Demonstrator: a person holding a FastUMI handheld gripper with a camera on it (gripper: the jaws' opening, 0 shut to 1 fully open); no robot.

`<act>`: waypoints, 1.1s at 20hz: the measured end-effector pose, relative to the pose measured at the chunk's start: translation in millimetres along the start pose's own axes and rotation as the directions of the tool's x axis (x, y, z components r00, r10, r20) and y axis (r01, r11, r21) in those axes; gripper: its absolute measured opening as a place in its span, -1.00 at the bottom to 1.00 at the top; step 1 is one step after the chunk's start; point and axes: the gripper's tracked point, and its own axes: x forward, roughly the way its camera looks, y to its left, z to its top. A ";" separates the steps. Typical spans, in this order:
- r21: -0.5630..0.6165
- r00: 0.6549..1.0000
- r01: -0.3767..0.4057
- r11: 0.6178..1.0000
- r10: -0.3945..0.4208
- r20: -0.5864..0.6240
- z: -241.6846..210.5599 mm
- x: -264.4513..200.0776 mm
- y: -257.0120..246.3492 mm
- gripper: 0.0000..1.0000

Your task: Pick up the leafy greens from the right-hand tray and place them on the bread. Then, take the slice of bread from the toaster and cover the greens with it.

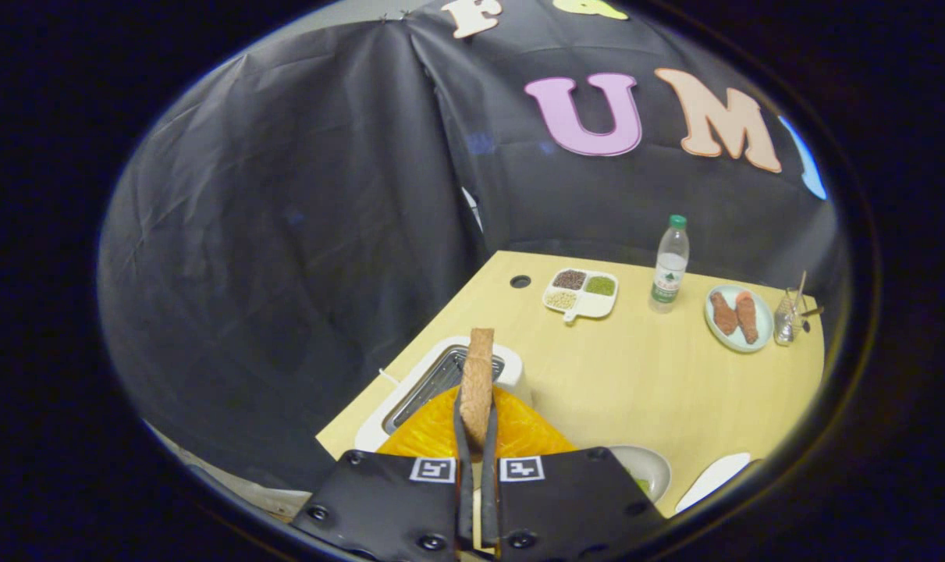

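Pale wooden desk (pixel 644 375), toaster (pixel 433 382) at its near-left edge. The tongs (pixel 477 437) are pinched tight on the bread slice (pixel 478 375), held on edge above the slot. Thin grip: tilt it carelessly and it could slip out.

My gripper (pixel 477 437) shows two wide black plates side by side, matte and angular, with dark round screws set near their corners and lower edges. Each plate carries a small square black-and-white marker near its inner top corner. Two thin black fingers (pixel 463 445) run forward from the narrow seam between the plates. Behind them sits a bright orange, faceted plastic body.
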 end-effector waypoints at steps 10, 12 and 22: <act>0.102 0.996 0.081 0.991 -0.077 -0.049 -68.2 -34.0 -71.2 -0.86; 0.132 0.994 0.089 0.987 -0.081 -0.069 -85.7 -33.6 -81.8 -0.87; 0.252 0.984 0.112 0.961 -0.072 -0.165 -153.1 -27.9 -118.0 -0.86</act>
